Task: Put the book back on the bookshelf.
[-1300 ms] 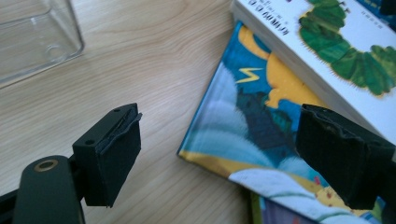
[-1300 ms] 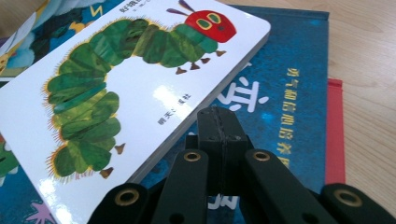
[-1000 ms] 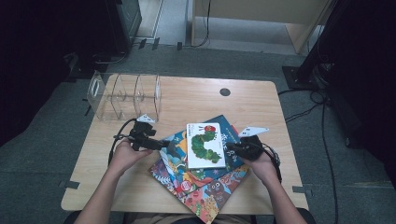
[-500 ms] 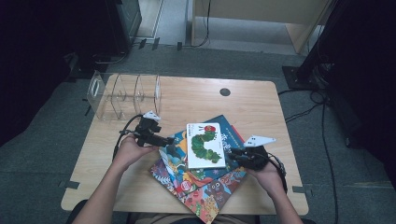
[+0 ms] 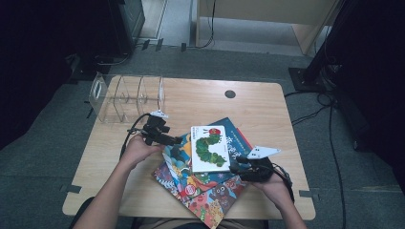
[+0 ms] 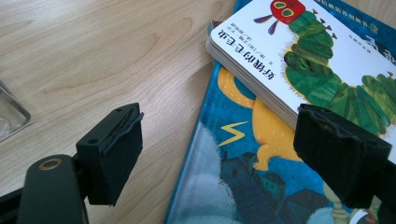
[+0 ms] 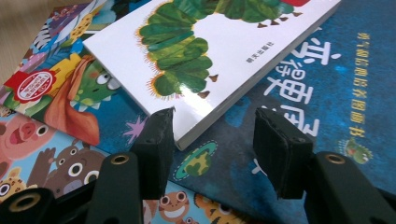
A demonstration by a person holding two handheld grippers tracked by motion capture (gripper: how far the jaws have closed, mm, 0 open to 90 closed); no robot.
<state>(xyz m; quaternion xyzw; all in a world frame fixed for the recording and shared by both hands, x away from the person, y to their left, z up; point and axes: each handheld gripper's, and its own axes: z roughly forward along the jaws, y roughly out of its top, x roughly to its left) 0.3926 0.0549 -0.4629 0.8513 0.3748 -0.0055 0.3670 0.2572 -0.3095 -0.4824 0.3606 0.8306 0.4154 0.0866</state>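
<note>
Nearest the person, at the table's front edge, a fanned pile of glossy picture books was seen, with a colourful animal-cover book lowest. On top of the pile lay the white thick-paged caterpillar board book, flat, cover up. The right gripper was positioned at that book's near right corner; its jaws had just been opening and stood apart, with the corner beside the left pad and nothing pressed. The left gripper was held at the pile's left side, jaws wide apart, empty, over a blue night-scene book. The board book was judged stiff, moderately heavy and slick-faced; a grip across a free-overhanging edge was advised, not on the cover face. Farther back, a clear plastic divided rack stood on the light wooden table.
</note>
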